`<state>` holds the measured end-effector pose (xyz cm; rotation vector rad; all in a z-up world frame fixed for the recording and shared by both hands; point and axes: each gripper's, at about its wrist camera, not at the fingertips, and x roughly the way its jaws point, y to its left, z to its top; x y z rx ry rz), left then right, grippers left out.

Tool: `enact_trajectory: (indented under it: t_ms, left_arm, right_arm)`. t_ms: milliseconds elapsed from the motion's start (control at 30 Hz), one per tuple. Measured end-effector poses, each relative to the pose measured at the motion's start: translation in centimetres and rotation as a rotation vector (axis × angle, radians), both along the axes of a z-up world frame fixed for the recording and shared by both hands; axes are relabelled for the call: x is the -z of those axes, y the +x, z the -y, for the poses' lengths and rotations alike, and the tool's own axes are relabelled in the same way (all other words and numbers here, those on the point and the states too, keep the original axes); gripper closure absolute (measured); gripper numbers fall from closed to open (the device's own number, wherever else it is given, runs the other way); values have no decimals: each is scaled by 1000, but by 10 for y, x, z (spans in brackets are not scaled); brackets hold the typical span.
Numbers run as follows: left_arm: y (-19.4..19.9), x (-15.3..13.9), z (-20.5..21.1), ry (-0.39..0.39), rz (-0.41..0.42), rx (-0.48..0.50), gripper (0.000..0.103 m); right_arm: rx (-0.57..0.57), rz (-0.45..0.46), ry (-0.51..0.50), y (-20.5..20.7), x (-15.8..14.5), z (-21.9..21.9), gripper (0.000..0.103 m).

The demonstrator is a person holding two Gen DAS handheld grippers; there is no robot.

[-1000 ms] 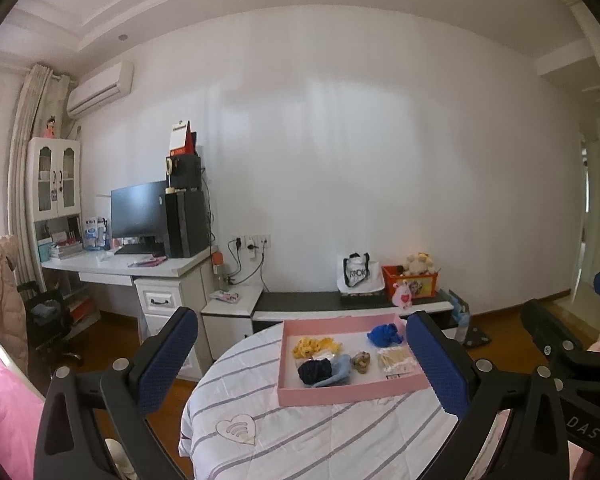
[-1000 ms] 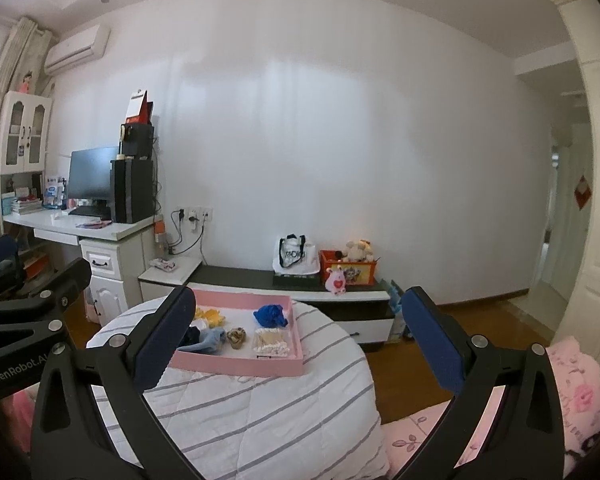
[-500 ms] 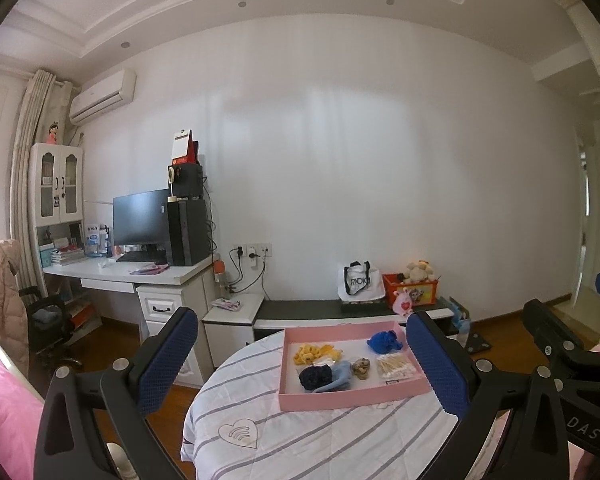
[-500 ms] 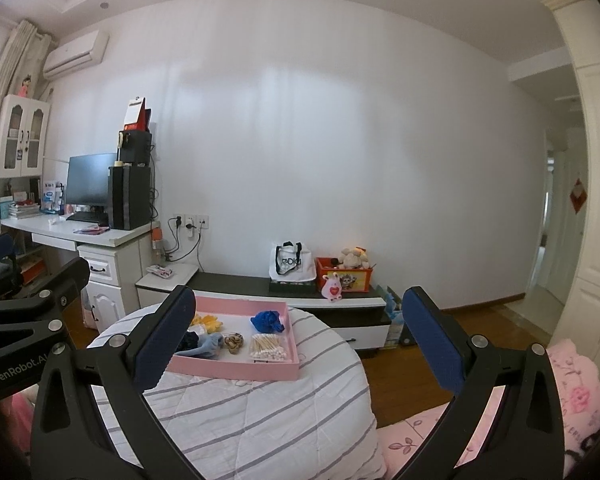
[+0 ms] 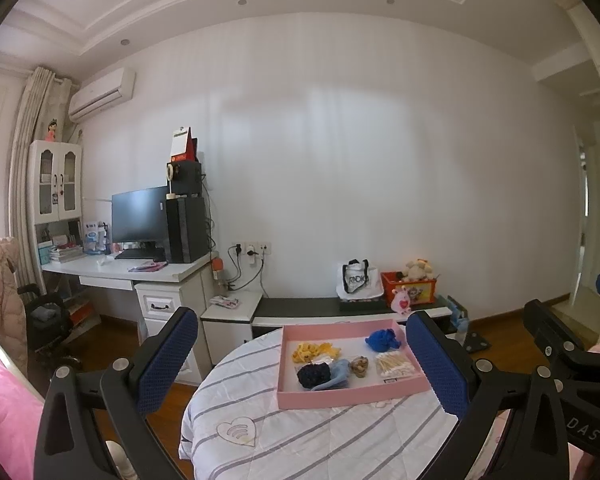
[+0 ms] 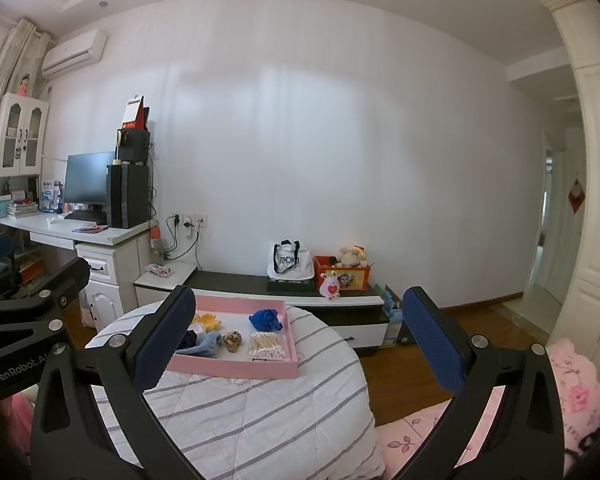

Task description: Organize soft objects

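Note:
A pink tray [image 5: 340,397] [image 6: 236,368] lies on a round table with a striped white quilt [image 5: 300,432] [image 6: 252,412]. In it are a yellow soft piece [image 5: 310,351] [image 6: 208,321], a bright blue one [image 5: 382,339] [image 6: 265,319], a dark navy one [image 5: 314,374], a light blue one [image 5: 340,370] [image 6: 208,343], a small brown item [image 5: 359,365] [image 6: 232,339] and a pack of cotton swabs [image 5: 394,366] [image 6: 266,346]. My left gripper [image 5: 300,350] and right gripper [image 6: 300,330] are both open and empty, held back from the tray.
A white desk [image 5: 140,276] with monitor and computer tower stands at left. A low black-topped cabinet [image 5: 340,308] behind the table carries a white bag, an orange toy box and plush toys. Pink bedding [image 6: 520,412] lies at lower right, wooden floor between.
Both views have tilted slightly upward, so the table and tray sit lower in frame. Both grippers stay open; nothing in the tray has moved.

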<state>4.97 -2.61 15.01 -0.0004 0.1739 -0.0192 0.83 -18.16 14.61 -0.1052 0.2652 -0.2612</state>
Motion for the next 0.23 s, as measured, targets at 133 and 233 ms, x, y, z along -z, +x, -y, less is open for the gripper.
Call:
enact_trajectory:
  t_ms: [133, 233]
  left_arm:
    - [-1, 0, 0, -1, 2, 0, 0]
    - [-1, 0, -1, -9, -1, -1, 0]
  right_arm:
    - [-1, 1, 0, 1, 0, 1, 0]
    - [-4, -1, 4, 1, 0, 1, 0]
